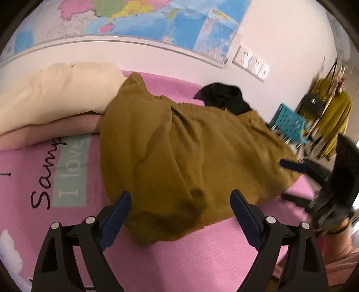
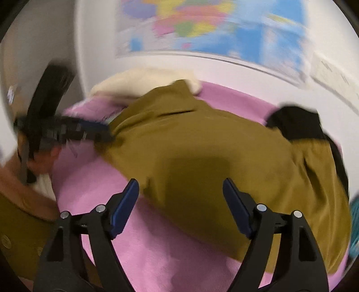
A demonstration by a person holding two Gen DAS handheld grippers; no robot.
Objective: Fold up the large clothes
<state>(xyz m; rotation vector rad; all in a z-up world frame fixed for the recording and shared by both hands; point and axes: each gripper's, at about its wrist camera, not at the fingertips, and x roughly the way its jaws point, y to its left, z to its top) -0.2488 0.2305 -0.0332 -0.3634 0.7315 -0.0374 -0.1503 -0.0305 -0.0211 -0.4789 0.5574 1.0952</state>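
Both tools, left tool (image 1: 180, 205) & right tool (image 2: 180, 194), gape empty over mustard garment (image 1: 190, 146) lying lengthwise across pink bed (image 1: 202, 258) toward blue basket (image 1: 289, 125).

White wall (image 1: 280, 33) ahead, big colourful map (image 1: 139, 18) pinned on it, switch plate (image 1: 251, 61) to map's right. Below me bed with pink printed cover (image 1: 202, 253), cream pillow (image 1: 56, 94) at wall end. Right side: blue perforated crate (image 1: 289, 122), yellow fabric hanging on rack (image 1: 336, 112). Warm indoor light.
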